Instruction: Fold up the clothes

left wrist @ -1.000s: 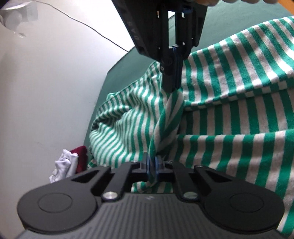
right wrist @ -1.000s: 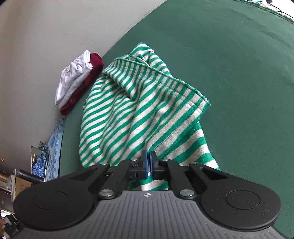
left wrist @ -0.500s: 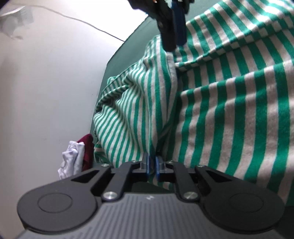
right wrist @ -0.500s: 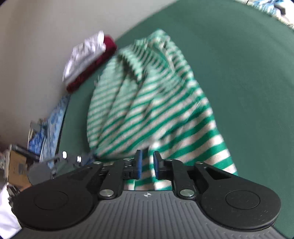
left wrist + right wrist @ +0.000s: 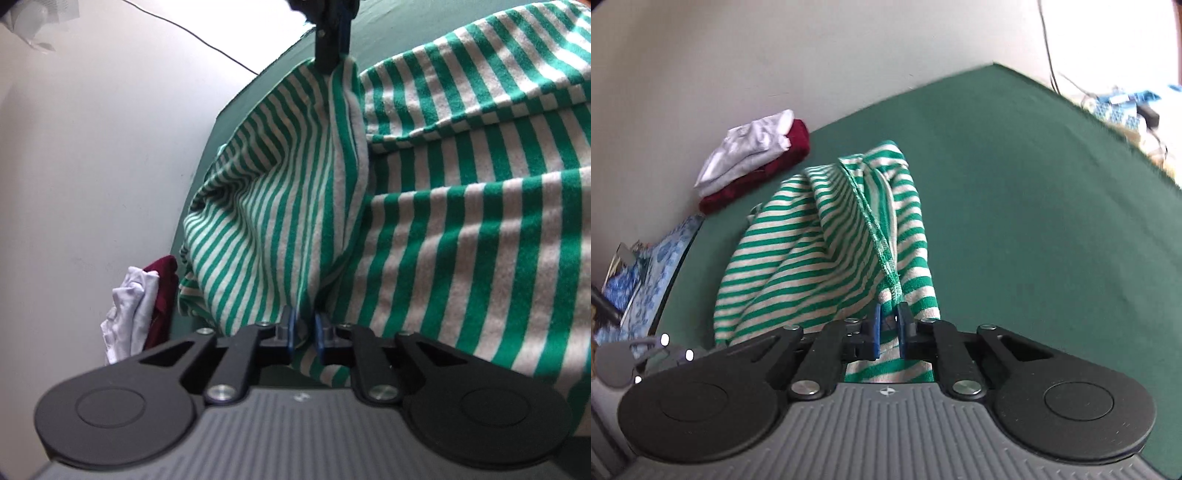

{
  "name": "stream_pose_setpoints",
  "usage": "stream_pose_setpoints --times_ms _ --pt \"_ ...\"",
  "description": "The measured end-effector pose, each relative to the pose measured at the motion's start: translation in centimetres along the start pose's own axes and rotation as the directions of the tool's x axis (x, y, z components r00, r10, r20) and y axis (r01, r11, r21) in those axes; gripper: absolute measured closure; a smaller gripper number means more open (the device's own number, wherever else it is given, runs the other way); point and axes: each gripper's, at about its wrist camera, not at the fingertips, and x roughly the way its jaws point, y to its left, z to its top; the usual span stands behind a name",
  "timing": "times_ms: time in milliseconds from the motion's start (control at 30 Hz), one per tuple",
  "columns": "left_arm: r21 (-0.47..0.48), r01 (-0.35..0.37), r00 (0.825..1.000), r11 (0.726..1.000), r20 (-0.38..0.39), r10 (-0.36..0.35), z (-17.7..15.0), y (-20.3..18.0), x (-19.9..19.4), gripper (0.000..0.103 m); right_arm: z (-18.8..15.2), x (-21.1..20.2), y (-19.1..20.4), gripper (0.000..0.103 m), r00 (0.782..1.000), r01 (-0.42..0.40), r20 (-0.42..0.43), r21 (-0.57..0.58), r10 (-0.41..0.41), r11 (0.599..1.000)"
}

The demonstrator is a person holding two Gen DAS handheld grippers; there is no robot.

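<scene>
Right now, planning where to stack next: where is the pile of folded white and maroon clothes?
Right wrist view, upper left: folded white and maroon clothes against the wall, beside the striped garment.

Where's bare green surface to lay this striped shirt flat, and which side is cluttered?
Free: the wide green cover right of the striped shirt, up to its far corner by the wall. Crowded: the folded white and maroon stack against the wall left of the shirt, and the blue patterned clutter off the left edge.

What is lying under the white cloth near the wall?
Under the white cloth lies a dark red folded garment, on the green table cover. Anything between or beneath them is covered.
</scene>
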Motion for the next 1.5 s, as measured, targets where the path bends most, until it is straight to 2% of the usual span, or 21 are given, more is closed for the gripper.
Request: stream_pose_setpoints --times_ms 100,133,233,300,367,433,533,600,767,900,967,1000,1067,1167,1233,1267,1300,1367,1500 --pt "0.024 0.000 1.000 1.000 0.005 0.000 -0.3 0.0 0.2 0.090 -0.9 1.5 0.6 0.091 0.998 0.018 -0.058 -0.065 -0.022 0.998" --pt "0.031 0.008 1.000 0.999 0.005 -0.008 -0.3 0.1 0.0 0.087 -1.1 2.3 0.8 0.091 0.997 0.031 -0.067 -0.081 -0.037 0.996" --pt "0.025 0.040 0.999 0.999 0.012 -0.040 -0.5 1.5 -1.5 0.084 -0.3 1.7 1.4 0.085 0.998 0.039 -0.053 -0.112 -0.045 0.993" --pt "0.008 0.055 0.998 0.998 0.023 -0.055 -0.6 2.7 -2.8 0.079 0.7 0.2 1.8 0.064 0.998 0.060 0.000 -0.157 -0.060 0.986" --pt "-0.043 0.056 0.998 0.998 0.040 -0.054 -0.2 4.4 -3.6 0.070 1.9 -0.9 2.3 0.060 0.994 0.076 0.092 -0.206 -0.058 0.976" --pt "-0.119 0.040 0.998 0.992 0.062 -0.033 1.0 6.1 -3.3 0.062 3.5 0.4 2.6 0.061 0.994 0.048 0.107 -0.224 -0.024 0.974" --pt "-0.231 0.012 0.998 0.973 0.067 0.004 3.1 7.9 -0.6 0.061 5.9 3.1 3.1 0.062 0.992 -0.001 0.119 -0.243 0.031 0.970" --pt "-0.247 -0.008 0.999 0.969 0.034 0.017 3.9 7.6 1.7 0.061 7.5 5.4 3.5 0.065 0.990 -0.040 0.119 -0.253 0.072 0.967" --pt "-0.268 -0.061 0.998 0.961 -0.042 0.051 5.5 6.6 6.8 0.063 11.8 10.5 5.3 0.069 0.975 -0.106 0.144 -0.366 0.169 0.924" --pt "-0.164 -0.117 0.993 0.979 -0.045 0.111 5.3 3.7 6.8 0.069 15.1 14.7 4.9 0.074 0.973 -0.203 0.043 -0.298 0.225 0.933" --pt "-0.124 -0.143 0.989 0.982 -0.043 0.138 5.4 2.6 6.7 0.078 16.2 16.8 4.5 0.075 0.974 -0.224 -0.021 -0.248 0.226 0.943" --pt "-0.133 -0.138 0.990 0.981 -0.046 0.133 5.5 2.5 6.8 0.084 16.6 17.5 4.4 0.077 0.972 -0.236 -0.056 -0.226 0.230 0.945" --pt "-0.151 -0.144 0.989 0.978 -0.053 0.137 5.6 2.4 7.0 0.085 17.1 18.2 4.1 0.078 0.960 -0.273 -0.115 -0.193 0.255 0.943" --pt "-0.149 -0.169 0.985 0.974 -0.059 0.162 5.8 1.9 7.0 0.085 17.4 18.5 3.7 0.077 0.928 -0.343 -0.203 -0.135 0.313 0.930" --pt "-0.152 -0.179 0.983 0.972 -0.063 0.171 5.9 1.4 6.9 0.089 17.5 18.5 3.7 0.079 0.923 -0.355 -0.216 -0.149 0.320 0.923" --pt "-0.154 -0.182 0.983 0.971 -0.065 0.174 5.9 1.2 6.8 0.090 17.6 18.5 3.7 0.084 0.920 -0.361 -0.221 -0.156 0.324 0.919" --pt "-0.156 -0.186 0.982 0.970 -0.067 0.178 6.0 1.0 6.8 0.094 17.6 18.5 3.6 0.091 0.918 -0.369 -0.216 -0.157 0.332 0.916" --pt "-0.159 -0.194 0.980 0.968 -0.071 0.184 6.0 0.6 6.7 0.103 17.6 18.4 3.0 0.093 0.921 -0.370 -0.182 -0.133 0.345 0.919" --pt "-0.167 -0.209 0.977 0.964 -0.079 0.198 6.1 -0.3 6.5 0.103 17.5 17.1 1.1 0.096 0.943 -0.333 -0.030 -0.079 0.332 0.940"
